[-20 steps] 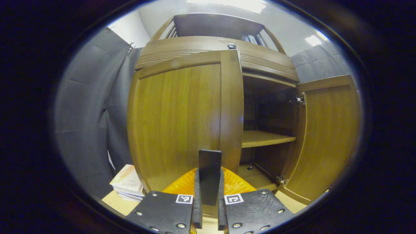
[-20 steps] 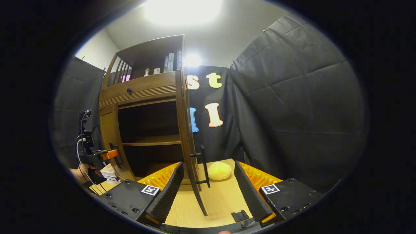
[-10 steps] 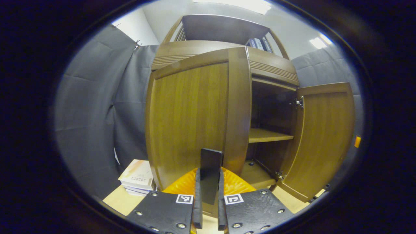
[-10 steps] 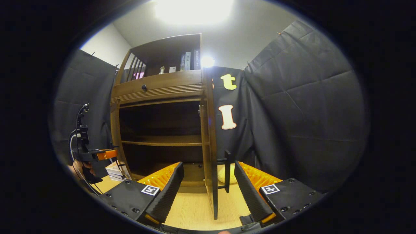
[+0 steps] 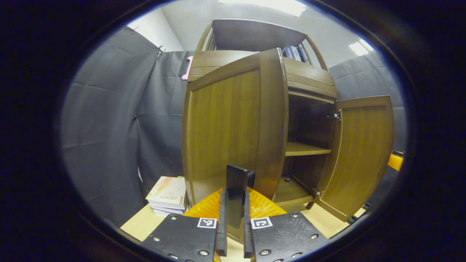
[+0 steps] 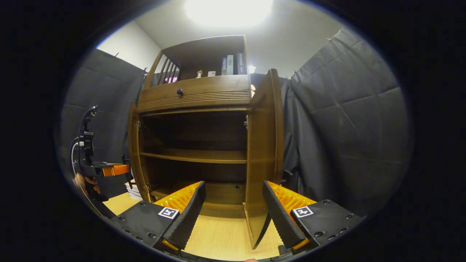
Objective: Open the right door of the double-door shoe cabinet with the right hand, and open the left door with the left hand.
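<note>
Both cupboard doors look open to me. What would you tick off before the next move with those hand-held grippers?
1. Right door swung wide: ok.
2. Left door swung out from the shoe cabinet: ok, though how far it can still swing: cannot tell.
3. Left hand-held gripper clamped on the left door's black handle: ok.
4. Right hand-held gripper open and off the right door: ok.
5. Stack of books beside the left door, clear of its swing: cannot tell.

Right tool [image 6: 233, 211] agape before the right door [image 6: 264, 153] (ajar)
</note>
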`<control>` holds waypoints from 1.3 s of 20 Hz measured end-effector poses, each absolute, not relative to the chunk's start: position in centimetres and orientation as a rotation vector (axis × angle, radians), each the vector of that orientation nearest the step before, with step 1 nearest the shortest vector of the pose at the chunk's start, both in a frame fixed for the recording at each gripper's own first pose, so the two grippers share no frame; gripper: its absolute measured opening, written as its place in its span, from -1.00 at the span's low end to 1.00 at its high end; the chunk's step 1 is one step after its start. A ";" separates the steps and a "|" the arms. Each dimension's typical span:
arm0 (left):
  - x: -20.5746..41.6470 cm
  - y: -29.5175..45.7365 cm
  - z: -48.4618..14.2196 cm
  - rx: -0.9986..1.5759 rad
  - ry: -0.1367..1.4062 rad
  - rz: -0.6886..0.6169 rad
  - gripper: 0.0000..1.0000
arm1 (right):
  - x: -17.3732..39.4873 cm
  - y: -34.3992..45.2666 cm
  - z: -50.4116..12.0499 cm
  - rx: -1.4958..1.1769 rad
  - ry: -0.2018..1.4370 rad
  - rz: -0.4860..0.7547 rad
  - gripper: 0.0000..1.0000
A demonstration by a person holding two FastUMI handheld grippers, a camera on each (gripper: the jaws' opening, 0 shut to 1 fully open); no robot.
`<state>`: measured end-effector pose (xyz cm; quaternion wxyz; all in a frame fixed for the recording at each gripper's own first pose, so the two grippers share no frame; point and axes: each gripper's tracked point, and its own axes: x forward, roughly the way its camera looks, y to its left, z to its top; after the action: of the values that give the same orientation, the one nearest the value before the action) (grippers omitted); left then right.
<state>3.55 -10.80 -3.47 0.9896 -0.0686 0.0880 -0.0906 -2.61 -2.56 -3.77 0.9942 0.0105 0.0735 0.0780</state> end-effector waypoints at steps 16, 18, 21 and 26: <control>0.7 -2.0 -5.5 -0.157 0.211 -0.082 -0.63 | 0.1 4.9 -6.1 0.027 0.199 0.278 0.95; 0.5 -0.5 -5.6 -0.141 0.205 -0.059 -0.58 | 0.3 5.7 -6.4 0.023 0.202 0.286 0.95; 0.5 1.9 -5.3 -0.130 0.188 -0.039 -0.64 | 1.1 6.8 -6.2 0.027 0.205 0.291 0.95; 0.6 6.1 -5.5 -0.134 0.180 0.001 -0.63 | 1.0 9.0 -6.5 0.043 0.208 0.289 0.95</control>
<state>0.65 6.12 -5.54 0.9937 -0.0668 0.0896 0.0003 1.00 8.98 -6.52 0.9840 0.0215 0.1036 0.1436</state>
